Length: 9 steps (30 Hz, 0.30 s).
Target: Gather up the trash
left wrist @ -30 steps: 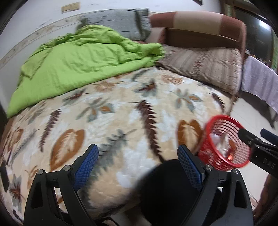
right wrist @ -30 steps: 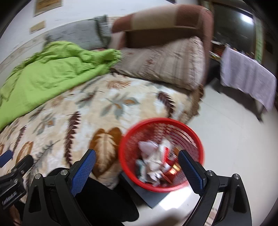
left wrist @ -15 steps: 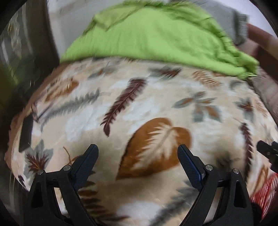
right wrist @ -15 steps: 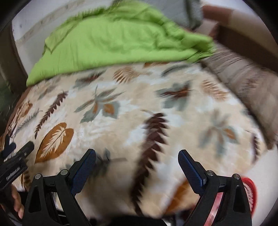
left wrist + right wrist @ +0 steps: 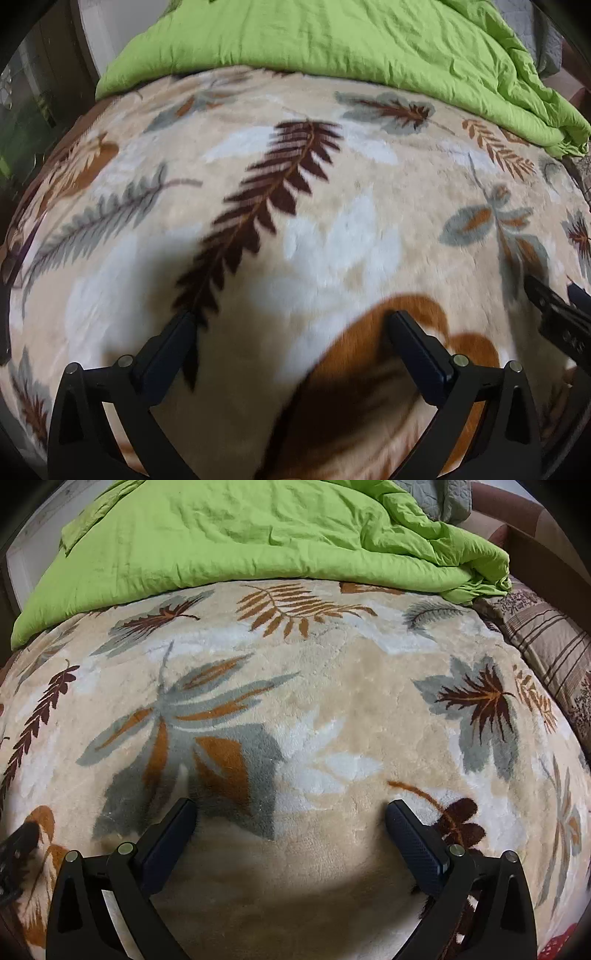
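trash is nowhere to be seen on the bed in either view: the leaf-patterned blanket [image 5: 332, 709] fills the middle of both frames with nothing lying on it, and the green quilt [image 5: 229, 539] is bunched along the top edge. the only hint of the red basket [image 5: 557, 950] is a sliver at the lower right corner of the right wrist view, so whatever it holds is hidden. the left gripper [image 5: 291, 325] sits low in its frame, tilted down over the blanket, jaws spread wide and just widened further with only fabric showing between them. the right gripper [image 5: 291, 808] is the same, jaws wide apart, just opened further, nothing between them. each tool's black tip pokes into the other's view, at the right edge of the left frame and the lower left of the right one, so the two are held side by side. wide, empty jaws aimed at the blanket suggest a search for a piece to pick up.
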Motion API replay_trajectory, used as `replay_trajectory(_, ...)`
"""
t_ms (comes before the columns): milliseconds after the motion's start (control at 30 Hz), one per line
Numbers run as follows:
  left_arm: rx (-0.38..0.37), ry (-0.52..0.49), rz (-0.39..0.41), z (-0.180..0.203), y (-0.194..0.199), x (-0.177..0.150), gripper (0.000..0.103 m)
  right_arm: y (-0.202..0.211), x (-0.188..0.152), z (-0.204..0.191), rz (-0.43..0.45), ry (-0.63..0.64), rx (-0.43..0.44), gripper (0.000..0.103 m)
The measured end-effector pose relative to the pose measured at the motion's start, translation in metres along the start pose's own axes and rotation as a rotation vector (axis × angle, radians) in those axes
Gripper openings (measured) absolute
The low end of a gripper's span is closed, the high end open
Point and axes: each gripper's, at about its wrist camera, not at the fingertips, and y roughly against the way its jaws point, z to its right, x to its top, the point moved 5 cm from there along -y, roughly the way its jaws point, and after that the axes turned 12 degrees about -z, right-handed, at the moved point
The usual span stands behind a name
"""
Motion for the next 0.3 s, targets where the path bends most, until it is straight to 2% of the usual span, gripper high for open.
replay_trajectory(233, -0.035, -0.009, 0.035, -0.008, 0.006, -0.006, 0.103, 0.001, -0.005, -0.002, 0.026, -0.010, 0.022, 0.103)
replay_trajectory(300, -0.027, -0.011, 0.038, -0.006, 0.013, -0.023, 0.103, 0.002, -0.005, -0.001, 0.026, -0.009, 0.021, 0.103)
